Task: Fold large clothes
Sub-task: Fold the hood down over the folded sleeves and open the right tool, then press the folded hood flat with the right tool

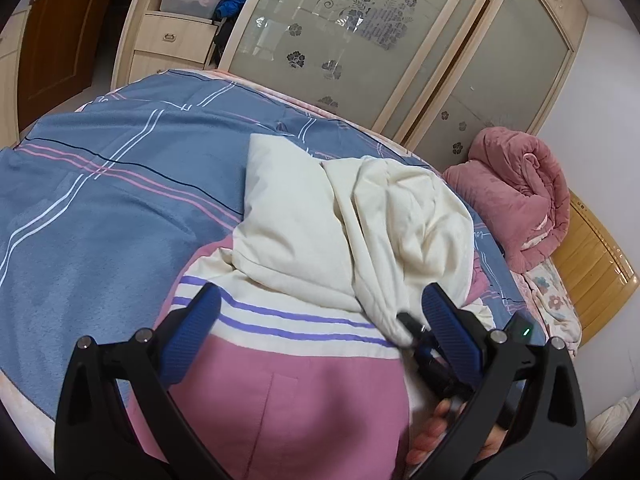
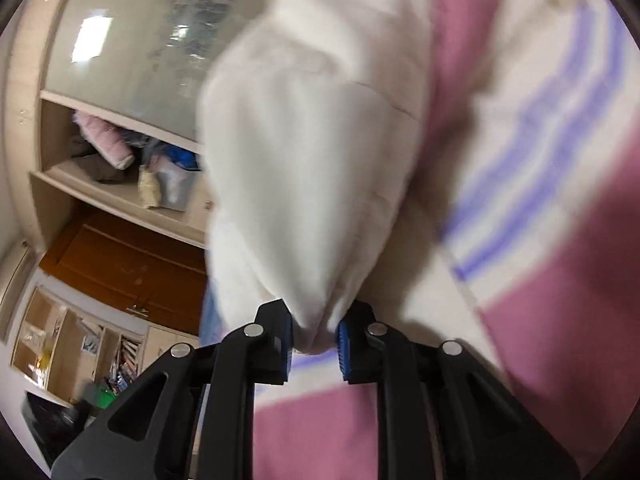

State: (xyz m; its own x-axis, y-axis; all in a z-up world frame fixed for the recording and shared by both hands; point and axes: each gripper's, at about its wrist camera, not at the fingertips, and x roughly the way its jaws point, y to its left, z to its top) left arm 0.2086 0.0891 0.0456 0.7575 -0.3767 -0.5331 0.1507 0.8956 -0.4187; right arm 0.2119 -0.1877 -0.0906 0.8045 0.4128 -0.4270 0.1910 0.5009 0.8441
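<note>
A large pink and cream top with purple stripes [image 1: 280, 392] lies spread on the bed. Its cream part [image 1: 400, 216] is bunched up over the middle. My left gripper [image 1: 320, 296] hovers just above the striped band, open, with nothing between its blue pads. My right gripper [image 1: 411, 327] shows at the lower right of the left wrist view, pinching an edge of the cream cloth, with a hand [image 1: 436, 432] behind it. In the blurred right wrist view, the right gripper [image 2: 316, 336] is shut on a lifted fold of cream cloth [image 2: 312, 140], above the striped top [image 2: 560, 320].
A blue checked bedspread [image 1: 100, 208] covers the bed to the left of the top. A rolled pink quilt [image 1: 516, 188] sits at the bed's right end by a wooden headboard [image 1: 592, 264]. A wardrobe with frosted sliding doors [image 1: 340, 40] stands behind the bed.
</note>
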